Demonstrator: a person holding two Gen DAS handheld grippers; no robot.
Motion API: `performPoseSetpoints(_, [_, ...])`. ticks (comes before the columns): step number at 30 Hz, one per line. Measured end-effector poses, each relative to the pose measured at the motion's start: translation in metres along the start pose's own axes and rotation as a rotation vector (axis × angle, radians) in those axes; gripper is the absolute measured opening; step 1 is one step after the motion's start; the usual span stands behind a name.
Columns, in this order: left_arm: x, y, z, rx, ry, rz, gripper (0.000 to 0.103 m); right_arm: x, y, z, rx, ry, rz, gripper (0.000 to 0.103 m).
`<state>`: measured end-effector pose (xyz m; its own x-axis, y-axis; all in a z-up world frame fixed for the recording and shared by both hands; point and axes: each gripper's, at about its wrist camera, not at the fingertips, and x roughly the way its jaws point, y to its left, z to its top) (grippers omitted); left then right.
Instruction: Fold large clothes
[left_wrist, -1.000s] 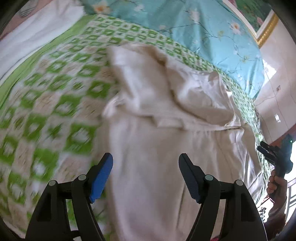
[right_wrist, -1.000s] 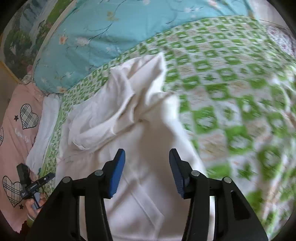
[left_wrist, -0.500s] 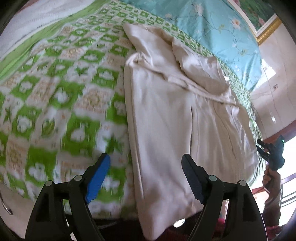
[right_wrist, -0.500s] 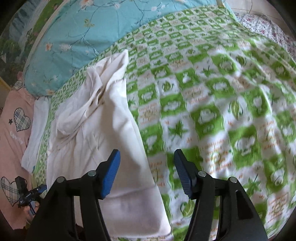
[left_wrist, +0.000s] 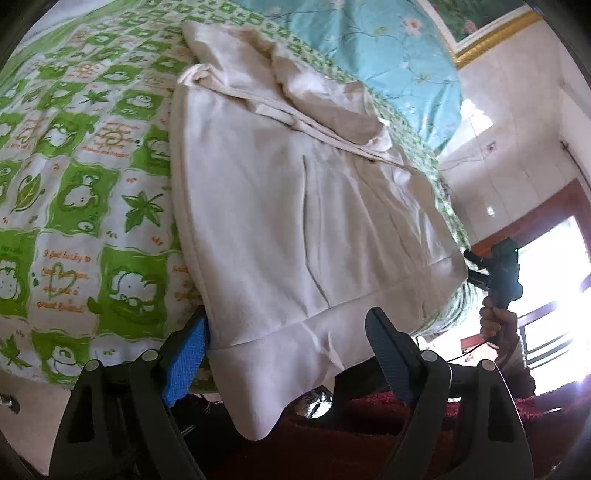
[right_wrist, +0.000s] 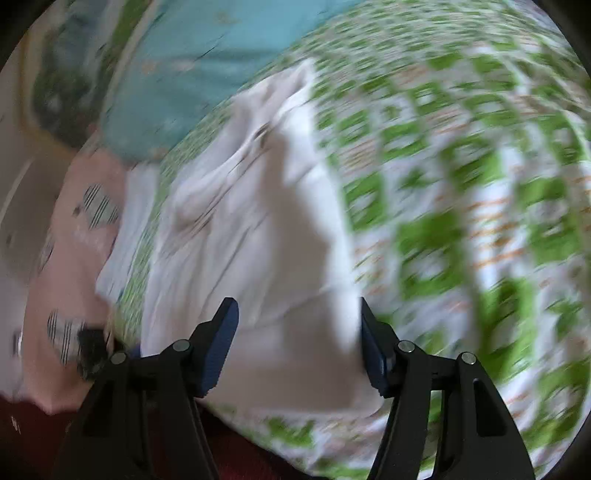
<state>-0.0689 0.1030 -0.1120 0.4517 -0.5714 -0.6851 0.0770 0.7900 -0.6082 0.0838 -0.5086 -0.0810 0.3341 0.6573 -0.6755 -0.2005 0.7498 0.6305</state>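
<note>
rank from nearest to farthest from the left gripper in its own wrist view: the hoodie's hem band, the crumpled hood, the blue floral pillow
1. hem band: hangs off the bed edge right between the left gripper fingers.
2. crumpled hood: farther up the bed, at the garment's far end.
3. blue floral pillow: beyond the hood, at the head of the bed.

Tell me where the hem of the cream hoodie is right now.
In the left wrist view the cream hoodie's hem hangs over the near edge of the bed, between the left gripper's open fingers.
</note>
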Motion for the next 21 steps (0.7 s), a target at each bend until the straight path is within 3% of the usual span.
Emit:
performPoseSetpoints(3, [0.000,0.003,-0.001,0.017,0.003,-0.039,0.080,-0.001,0.009,-0.011,-0.041,0.014,0.048,0.051])
performPoseSetpoints(5, [0.007,0.002,-0.003,0.077,0.032,-0.022,0.076,-0.003,0.005,-0.013,-0.022,0.005,0.085,0.047])
performPoseSetpoints(8, [0.007,-0.002,-0.002,0.132,0.048,-0.006,0.074,0.004,-0.005,-0.012,0.017,0.017,0.048,0.044])
performPoseSetpoints(15, [0.008,0.008,0.000,0.071,0.031,-0.047,0.073,0.020,-0.014,0.002,0.060,0.014,0.128,0.044])
performPoseSetpoints(21, [0.003,0.008,-0.004,0.055,0.031,-0.050,0.071,0.015,-0.013,-0.004,0.026,0.042,0.125,0.042])
